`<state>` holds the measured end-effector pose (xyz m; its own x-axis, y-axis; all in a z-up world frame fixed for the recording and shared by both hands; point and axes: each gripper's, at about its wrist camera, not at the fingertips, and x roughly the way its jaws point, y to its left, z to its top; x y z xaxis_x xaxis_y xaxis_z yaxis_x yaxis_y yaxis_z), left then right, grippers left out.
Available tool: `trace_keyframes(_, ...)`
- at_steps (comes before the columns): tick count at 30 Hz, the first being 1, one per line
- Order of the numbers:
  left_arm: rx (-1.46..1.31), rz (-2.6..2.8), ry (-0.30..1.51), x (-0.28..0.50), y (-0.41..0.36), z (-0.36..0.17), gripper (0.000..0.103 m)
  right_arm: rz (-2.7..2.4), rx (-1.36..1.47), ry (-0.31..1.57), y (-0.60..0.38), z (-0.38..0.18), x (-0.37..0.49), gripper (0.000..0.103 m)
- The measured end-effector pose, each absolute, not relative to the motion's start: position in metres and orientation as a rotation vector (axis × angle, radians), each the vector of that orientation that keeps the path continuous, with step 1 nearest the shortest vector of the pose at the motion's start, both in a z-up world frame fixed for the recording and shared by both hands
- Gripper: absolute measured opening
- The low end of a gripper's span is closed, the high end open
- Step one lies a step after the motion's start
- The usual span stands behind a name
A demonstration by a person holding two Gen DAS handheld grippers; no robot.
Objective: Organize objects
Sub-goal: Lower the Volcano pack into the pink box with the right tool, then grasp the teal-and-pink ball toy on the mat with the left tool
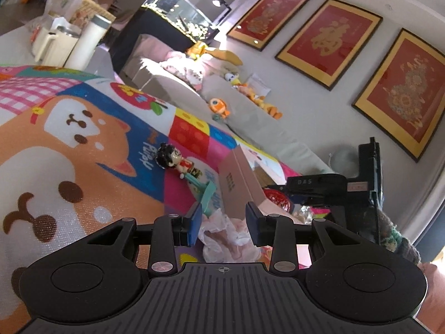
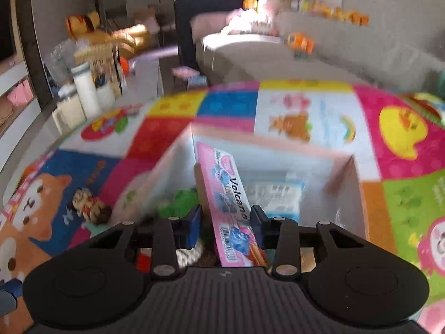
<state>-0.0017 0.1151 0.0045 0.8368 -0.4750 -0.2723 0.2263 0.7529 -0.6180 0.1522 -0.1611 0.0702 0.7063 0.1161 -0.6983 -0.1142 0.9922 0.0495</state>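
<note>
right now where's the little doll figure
The doll lies on the play mat, just left of the cardboard box in both wrist views, outside it and beside the mat's dog picture.

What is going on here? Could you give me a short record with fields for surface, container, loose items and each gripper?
surface: colourful play mat
container: open cardboard box, pink Volcano pack inside
loose items: doll, crumpled pink bag on mat
left gripper: open, over bag
right gripper: over box, pack between fingers, grip unclear
</note>
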Motion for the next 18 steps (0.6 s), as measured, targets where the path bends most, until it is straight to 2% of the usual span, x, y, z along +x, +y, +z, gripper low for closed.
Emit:
trace_keyframes(5,-0.589,-0.401,0.434,-0.003,0.112,0.005,0.038,0.159,-0.031,0.675,-0.174,0.088,0.102,0.038)
trace_keyframes(6,-0.581,-0.408,0.429,-0.004,0.112,0.005,0.038,0.182,-0.033,0.647,-0.18,0.094,0.083,0.041)
trace_keyframes(8,-0.559,-0.444,0.421,-0.007,0.107,0.009,0.038,0.207,-0.019,0.627,-0.193,0.1,0.051,0.057)
trace_keyframes(11,-0.51,-0.592,0.461,-0.018,0.088,0.022,0.038,0.226,-0.028,0.628,-0.207,0.095,0.007,0.071)
trace_keyframes(13,-0.419,-0.671,0.499,-0.03,0.067,0.032,0.038,0.218,-0.062,0.632,-0.212,0.083,-0.015,0.076)
trace_keyframes(18,-0.055,-0.619,0.554,-0.053,0.008,0.043,0.038,0.153,-0.061,0.63,-0.219,0.047,-0.04,0.077)
